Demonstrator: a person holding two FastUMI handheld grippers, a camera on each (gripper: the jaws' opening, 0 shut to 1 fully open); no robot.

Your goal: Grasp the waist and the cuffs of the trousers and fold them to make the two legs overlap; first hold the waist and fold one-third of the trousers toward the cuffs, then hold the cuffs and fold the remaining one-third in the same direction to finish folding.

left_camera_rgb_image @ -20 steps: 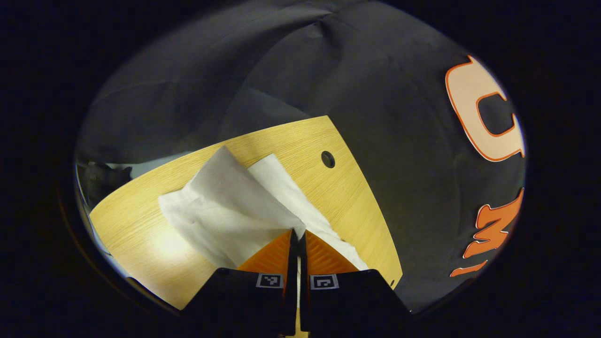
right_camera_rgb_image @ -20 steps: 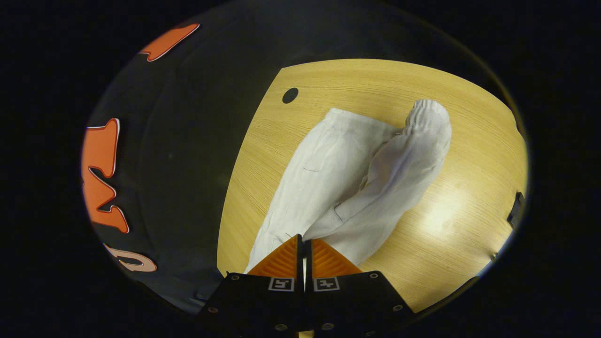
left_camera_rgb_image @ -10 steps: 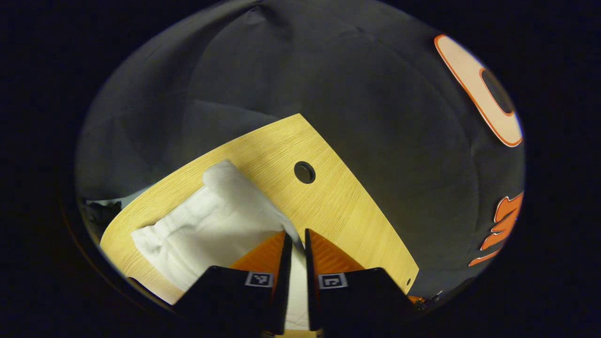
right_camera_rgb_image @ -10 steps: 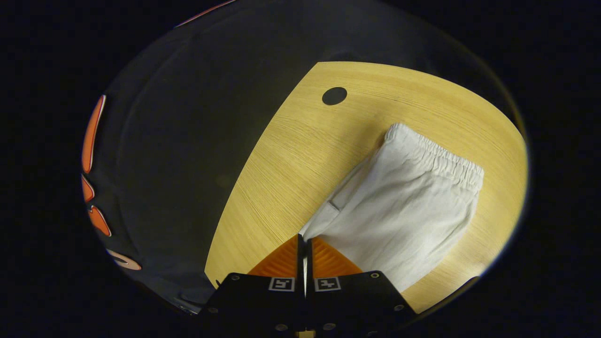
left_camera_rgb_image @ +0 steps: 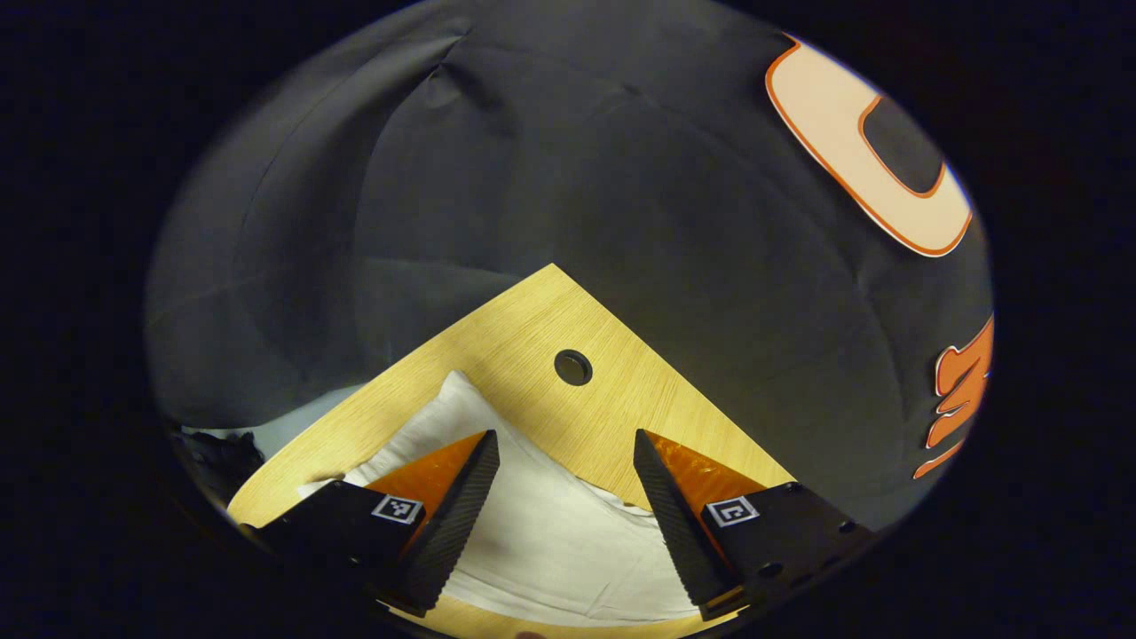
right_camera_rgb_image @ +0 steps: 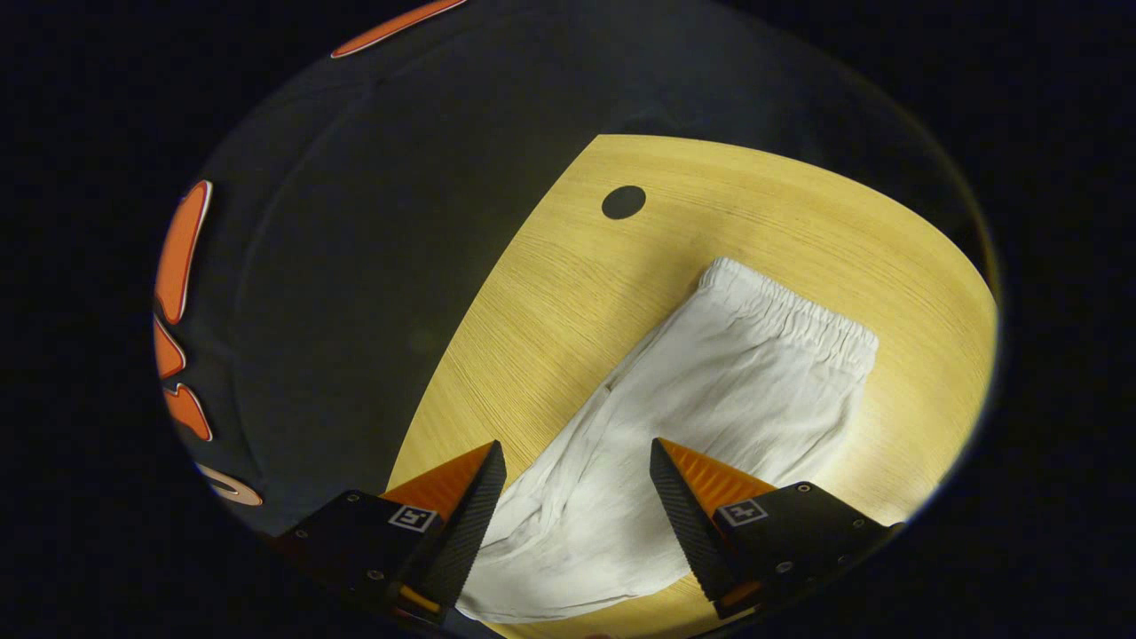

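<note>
White cloth: the trousers [right_camera_rgb_image: 710,399] lie flat on the wooden desk [right_camera_rgb_image: 550,302], doubled lengthwise so one leg covers the other; the gathered elastic waist [right_camera_rgb_image: 790,315] is at the far end in the right gripper view.
Why flat: both layers rest on the desk with nothing pinching them, which suits a pause between the leg-over-leg fold and the waist fold.
Left gripper [left_camera_rgb_image: 566,461]: fingers spread wide, straddling the near part of the cloth [left_camera_rgb_image: 550,532] without pressing it; it holds nothing.
Right gripper [right_camera_rgb_image: 575,470]: fingers likewise spread wide over the leg end of the cloth, empty.
Why apart: spread fingers let the cloth settle and leave each gripper free to go for a new hold, judged to be the waist next.
Desk hole: the round hole [right_camera_rgb_image: 624,202] sits beyond the trousers, well apart from the cloth.
Change from half a second ago: the right gripper was closed on the cloth and the left nearly so, a narrow gap showing; now both have let go.
Change from a second ago: one leg was lifted and draped loosely over the other; now the legs lie aligned.
Progress: first fold looks done; the two thirds-folds remain.
</note>
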